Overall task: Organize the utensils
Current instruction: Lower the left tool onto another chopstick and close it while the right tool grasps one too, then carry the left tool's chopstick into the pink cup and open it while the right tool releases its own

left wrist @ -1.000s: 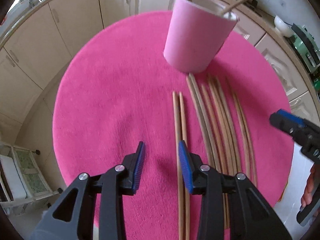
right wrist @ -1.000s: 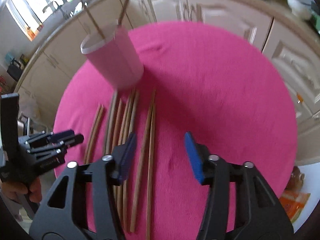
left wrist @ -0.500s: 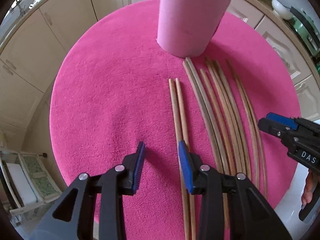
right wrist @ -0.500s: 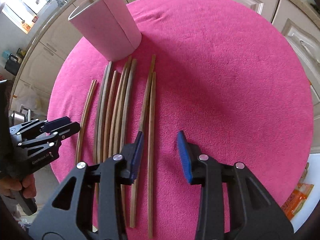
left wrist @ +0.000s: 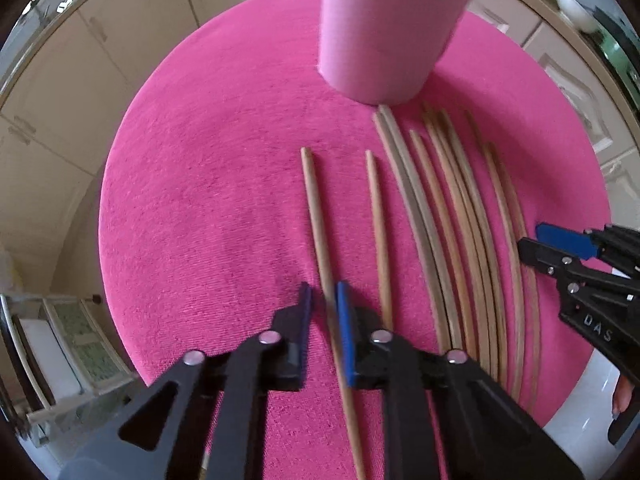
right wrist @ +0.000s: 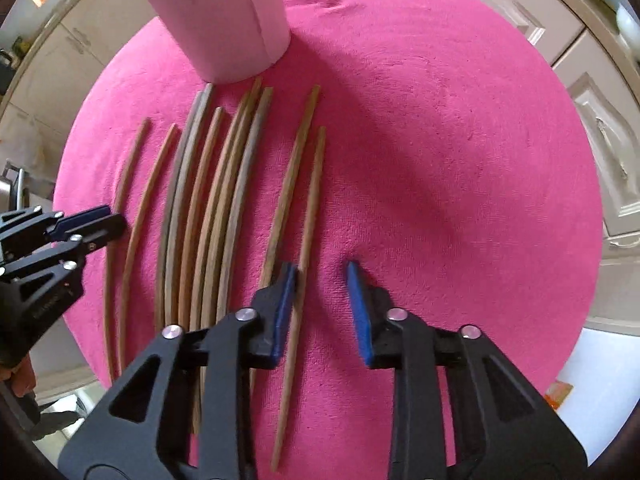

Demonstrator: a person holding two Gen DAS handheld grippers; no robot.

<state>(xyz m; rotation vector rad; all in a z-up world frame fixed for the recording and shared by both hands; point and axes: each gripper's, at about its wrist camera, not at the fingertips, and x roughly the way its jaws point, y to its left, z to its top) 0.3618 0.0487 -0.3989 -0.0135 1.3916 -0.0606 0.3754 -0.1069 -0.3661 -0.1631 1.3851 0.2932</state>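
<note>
Several wooden chopsticks (left wrist: 440,220) lie side by side on a round pink mat (left wrist: 200,220), below a pink cup (left wrist: 384,32). My left gripper (left wrist: 323,292) points down over the leftmost chopstick (left wrist: 316,208). Its jaws are closing, the stick touches the right pad, and a sliver of mat shows at the left pad. In the right wrist view my right gripper (right wrist: 320,276) is closing around the rightmost chopstick (right wrist: 310,208), which lies against the left pad with a wide gap to the other. The cup (right wrist: 224,20) stands at the top. Each view shows the other gripper at its edge (left wrist: 560,248) (right wrist: 88,224).
Cream cabinet doors (left wrist: 60,100) surround the mat's table. A white rack (left wrist: 60,340) stands low at the left. A person's hand (left wrist: 622,396) holds the right gripper's handle. An orange packet (right wrist: 558,394) lies beyond the mat's edge (right wrist: 440,160).
Both grippers have come down closer to the mat and narrowed their jaws. The leftmost chopstick has slid away from its neighbour. The right gripper now straddles the rightmost stick.
</note>
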